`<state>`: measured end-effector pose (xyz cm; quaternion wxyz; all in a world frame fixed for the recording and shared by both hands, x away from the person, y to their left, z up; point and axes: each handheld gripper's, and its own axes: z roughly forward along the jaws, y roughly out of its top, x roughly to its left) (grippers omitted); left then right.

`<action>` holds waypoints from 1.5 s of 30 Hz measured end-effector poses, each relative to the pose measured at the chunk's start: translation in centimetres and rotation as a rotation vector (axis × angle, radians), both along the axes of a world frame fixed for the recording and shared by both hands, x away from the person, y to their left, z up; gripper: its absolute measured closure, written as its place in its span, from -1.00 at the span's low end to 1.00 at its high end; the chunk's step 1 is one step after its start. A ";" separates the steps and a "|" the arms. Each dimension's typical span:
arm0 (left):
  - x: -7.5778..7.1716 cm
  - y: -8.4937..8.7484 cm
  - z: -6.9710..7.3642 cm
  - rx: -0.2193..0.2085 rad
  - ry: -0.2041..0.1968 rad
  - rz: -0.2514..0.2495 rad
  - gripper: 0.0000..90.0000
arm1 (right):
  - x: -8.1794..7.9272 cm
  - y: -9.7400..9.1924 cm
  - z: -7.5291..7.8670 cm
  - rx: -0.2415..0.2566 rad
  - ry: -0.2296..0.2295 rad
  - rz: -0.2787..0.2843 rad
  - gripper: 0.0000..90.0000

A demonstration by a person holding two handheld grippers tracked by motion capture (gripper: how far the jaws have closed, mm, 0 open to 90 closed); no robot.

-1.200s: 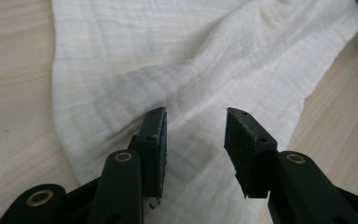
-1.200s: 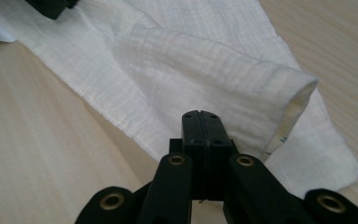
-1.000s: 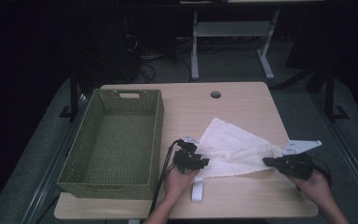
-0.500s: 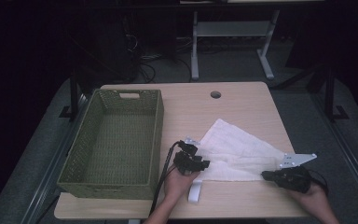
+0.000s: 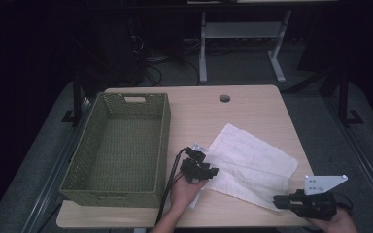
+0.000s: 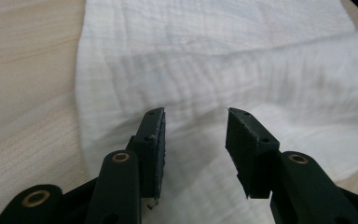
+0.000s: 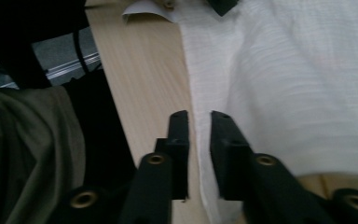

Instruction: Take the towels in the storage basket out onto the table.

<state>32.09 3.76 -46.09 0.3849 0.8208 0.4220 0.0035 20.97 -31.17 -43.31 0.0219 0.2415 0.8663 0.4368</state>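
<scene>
Two claws work a white cloth (image 5: 250, 167) lying flat on the surface (image 5: 252, 109), right of the green basket (image 5: 119, 148). The left claw (image 5: 209, 171) rests on the cloth's near-left edge, jaws half apart over the fabric, pinching nothing. The right claw (image 5: 278, 201) sits at the near-right corner; its jaws have just been opening to a narrow gap, with the cloth edge (image 7: 200, 140) running between them, unclamped. A risk I see: if either claw drags now, the loose cloth could bunch or slide off the near edge. Compared with a second ago, the raised right fold is laid down and the right hand sits nearer the person.
</scene>
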 end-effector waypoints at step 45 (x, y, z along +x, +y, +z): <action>0.9 -0.7 -0.4 -0.011 0.013 0.000 0.23 | 13.2 -1.2 -2.1 -0.147 -0.010 -0.382 0.41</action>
